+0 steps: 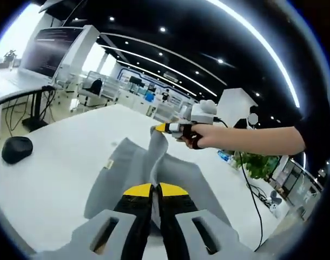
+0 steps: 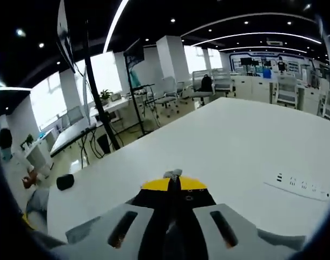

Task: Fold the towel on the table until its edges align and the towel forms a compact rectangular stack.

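Evidently mid-fold: left gripper [image 1: 153, 190] clenched on the near edge of the grey towel [image 1: 135, 168], cloth pinched between the yellow-tipped jaws and running straight ahead as a raised ridge. Beyond, right gripper [image 1: 164, 128], held in a person's hand [image 1: 208, 135], clamped on the far end of that same ridge, lifted off the white table [image 1: 51, 173]. Held so, most likely, to keep the fold line taut between the two grips while both flanks hang down to the tabletop either side. Seen from the right gripper view, jaws closed with a small scrap of cloth [image 2: 173, 174] poking up at the tips [image 2: 174, 187]; ahead of them bare table [image 2: 230, 141] and, off to the right, a power strip [image 2: 303, 185]. Off to the left of the left gripper, a dark rounded object [image 1: 16, 149] on the table, well apart from the towel. Probably next: swing the ridge over sideways, lay it down, align the edges.
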